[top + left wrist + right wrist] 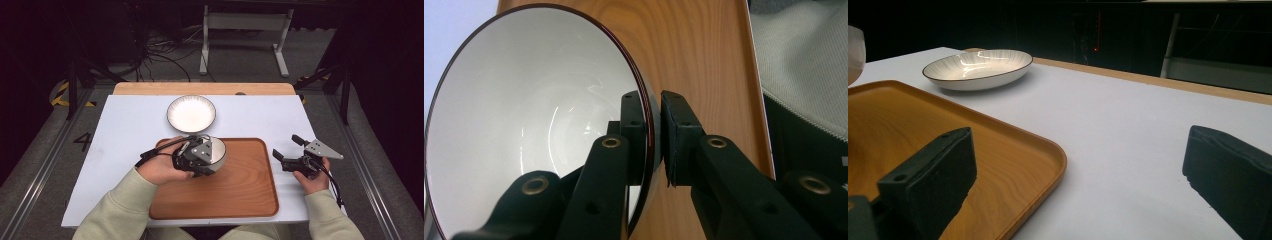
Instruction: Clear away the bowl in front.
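I am clamping my left hand-held gripper (654, 137) on the rim of the bowl (529, 125), one jaw pressing inside the white wall and the other outside the dark edge, so the bowl is pinched firmly between them. In the high view the bowl is sitting over the far left part of the wooden tray (240, 190), just under my left hand (162, 167); I cannot tell whether its base is resting on the wood or hanging slightly above it. My right hand-held gripper (290, 147) is waiting with its jaws wide apart and nothing between them, hovering over the worktop (130, 125) just beside the tray's right edge. Farther out, a shallow striped plate (191, 113) is lying on the worktop beyond the tray, well apart from both tools. As I am reading it, the grasp is already made, and the bowl is either arriving on the tray or leaving it. What is remaining is settling it somewhere and letting go; the plate is untouched.
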